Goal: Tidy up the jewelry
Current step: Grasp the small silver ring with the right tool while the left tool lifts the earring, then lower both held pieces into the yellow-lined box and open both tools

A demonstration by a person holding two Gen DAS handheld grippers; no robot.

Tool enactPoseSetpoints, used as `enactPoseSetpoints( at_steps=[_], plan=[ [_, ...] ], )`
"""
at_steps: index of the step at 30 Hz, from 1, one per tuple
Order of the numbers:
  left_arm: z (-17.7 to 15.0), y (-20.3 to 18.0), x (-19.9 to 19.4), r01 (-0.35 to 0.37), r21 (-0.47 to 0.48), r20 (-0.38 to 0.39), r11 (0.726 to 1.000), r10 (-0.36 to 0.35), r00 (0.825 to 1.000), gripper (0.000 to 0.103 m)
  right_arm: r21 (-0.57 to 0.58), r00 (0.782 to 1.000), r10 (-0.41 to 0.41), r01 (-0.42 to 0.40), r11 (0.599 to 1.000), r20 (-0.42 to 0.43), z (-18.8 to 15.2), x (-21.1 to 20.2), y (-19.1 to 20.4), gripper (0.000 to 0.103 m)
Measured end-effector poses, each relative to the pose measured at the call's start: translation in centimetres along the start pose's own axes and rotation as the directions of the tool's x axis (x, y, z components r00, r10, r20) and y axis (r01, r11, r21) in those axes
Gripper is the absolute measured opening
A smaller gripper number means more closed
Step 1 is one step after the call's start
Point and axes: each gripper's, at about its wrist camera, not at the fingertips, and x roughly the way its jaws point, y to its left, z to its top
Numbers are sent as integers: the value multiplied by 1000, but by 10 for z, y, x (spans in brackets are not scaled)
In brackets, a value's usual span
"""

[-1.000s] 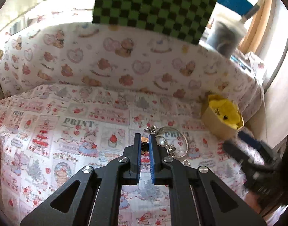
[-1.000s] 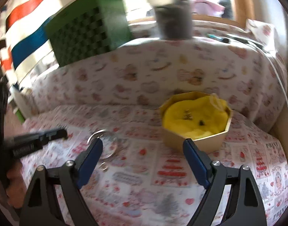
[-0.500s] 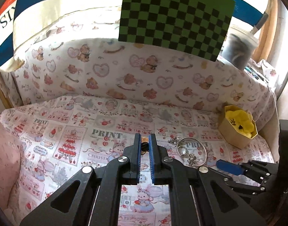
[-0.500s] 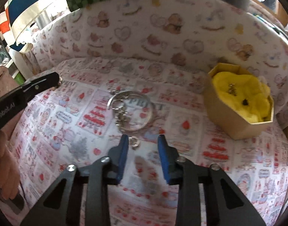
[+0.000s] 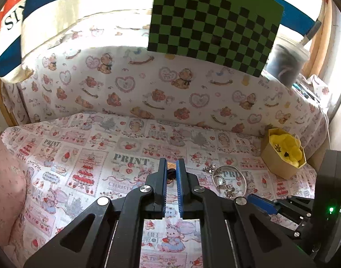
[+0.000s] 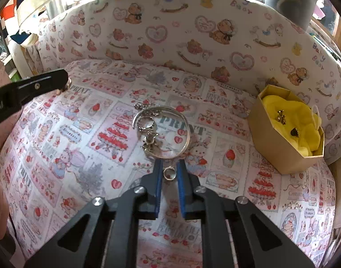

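Observation:
My left gripper [image 5: 171,167] is shut on a small dark and gold jewelry piece [image 5: 170,172], held above the printed cloth; its tip also shows in the right wrist view [image 6: 66,82]. My right gripper [image 6: 169,167] is nearly shut around a small silver ring [image 6: 169,173] lying on the cloth. Just beyond it lies a silver bangle [image 6: 183,131] with a chain bracelet [image 6: 148,134] tangled inside it. A tan hexagonal box [image 6: 279,151] lined with yellow tissue holds two small pieces at the right; it also shows in the left wrist view [image 5: 279,163].
A printed cloth [image 6: 81,138] covers the surface and rises as a padded wall [image 6: 192,33] behind. A green checkerboard [image 5: 212,22] stands above the wall. A dark plastic tub [image 5: 284,64] sits at the back right.
My right gripper has dropped towards the cloth and narrowed from wide open to nearly shut around the ring. My left gripper has pulled back and up, holding its piece.

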Motion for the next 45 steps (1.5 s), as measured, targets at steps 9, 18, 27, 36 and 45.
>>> enactPoseSetpoints(
  at_steps=[9,18,27,36,45],
  plan=[
    [3,7,-7,11,-32,27,999,-10,1000,7,126,996,82,-84,988,16,-3,-20,-39,12],
    [2,4,-16,3,-21,62,1000,-2,998,7,212,988,78,-105,972,130,-4,-61,-77,12],
    [5,-3,-65,109,-3,125,994,-108,986,7,316,923,-6,-126,940,385,-5,-114,-120,12],
    [35,-94,-104,105,178,251,978,-148,956,7,428,817,-164,-110,897,553,-17,-140,-161,12],
    [74,-185,-2,205,239,56,949,-224,973,7,549,855,-117,-215,808,506,-25,-100,-214,12]
  ],
)
